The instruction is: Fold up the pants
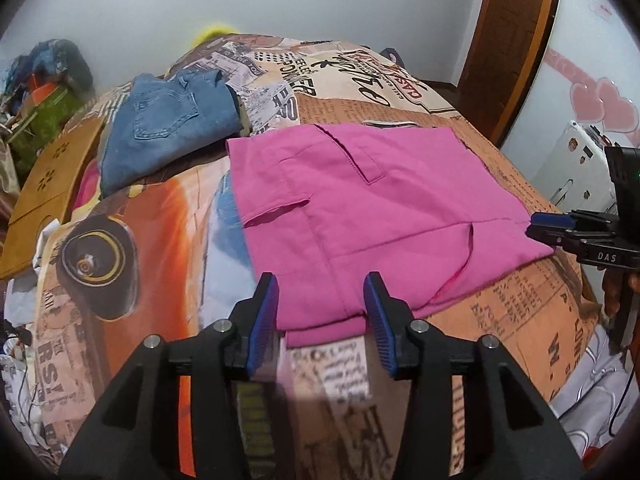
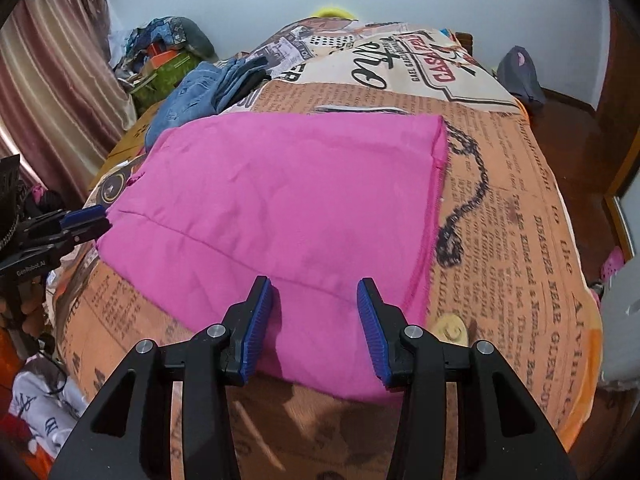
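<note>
Your left tongs (image 1: 322, 300) stand part open with nothing between the pads; the near edge of the pink pants (image 1: 360, 208) lies just under and ahead of the tips, so you hover over the hem without pinching it. Your right tongs (image 2: 314, 306) are also part open and empty, poised over the near edge of the same cloth at its right end.

The pants lie flat on the bed (image 2: 500, 220), already folded into a broad block whose long axis runs left to right across your view, with both tongs on the near long side. Each hand has its own end: the left is nearer the end with the pocket flaps, the right nearer the hemmed end. My guess is that the next fold either carries the near edge to the far one or brings one end over the other; for either, the tips must first drop to the cloth edge directly below them.

Beyond the pants, to the far left, a folded pair of blue jeans (image 1: 168, 128) rests on the bed, well apart from the pink cloth. No basket or box is in play; a green box (image 2: 172, 72) sits in the clutter off the bed's far left, its contents unclear.
</note>
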